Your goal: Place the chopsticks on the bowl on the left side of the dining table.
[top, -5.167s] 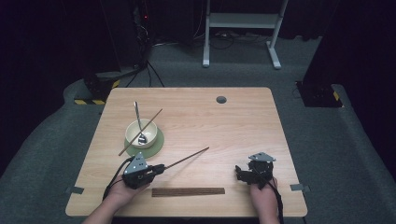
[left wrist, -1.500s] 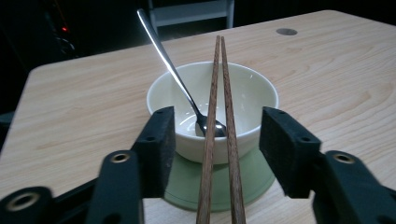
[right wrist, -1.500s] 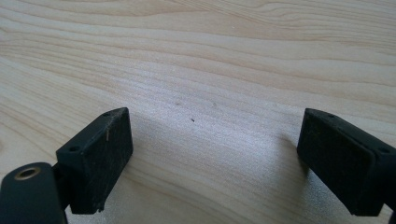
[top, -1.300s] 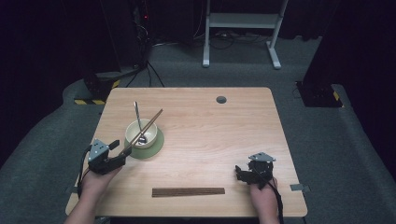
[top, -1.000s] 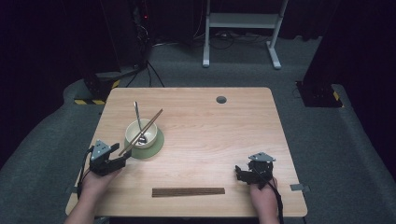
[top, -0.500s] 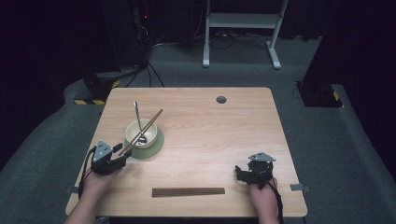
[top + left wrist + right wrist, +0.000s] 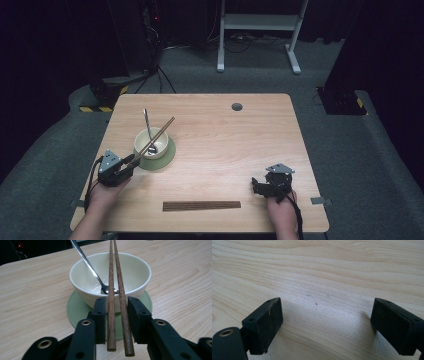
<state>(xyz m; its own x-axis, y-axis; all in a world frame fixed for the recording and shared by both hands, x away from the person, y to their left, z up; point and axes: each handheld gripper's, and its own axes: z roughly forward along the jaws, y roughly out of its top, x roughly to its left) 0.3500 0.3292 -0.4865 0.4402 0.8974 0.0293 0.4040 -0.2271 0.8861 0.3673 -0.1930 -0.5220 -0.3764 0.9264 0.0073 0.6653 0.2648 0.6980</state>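
My left gripper (image 7: 116,315) has just been closing around the chopsticks (image 7: 116,290) leaning from the bowl (image 7: 82,275) toward seven o'clock, not yet pinching them, while my right gripper (image 7: 325,325) idles wide open.

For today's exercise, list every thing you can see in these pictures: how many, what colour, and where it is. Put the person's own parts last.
Table: one, light wood, centre of the high view.
Bowl: one, cream, on the table's left part.
Coaster: one, pale green, round, under the bowl.
Spoon: one, silver, standing in the bowl.
Chopsticks: two, brown, lying over the bowl's rim, their near ends between the left jaws.
Strip: one, dark brown, long, near the table's front edge.
Port: one, grey, round, at the table's far edge.
Left gripper: one, black; jaws just closing around the chopsticks, a small gap beside the right stick.
Right gripper: one, black; jaws wide apart over bare table.
Hands: two, at the table's front edge.
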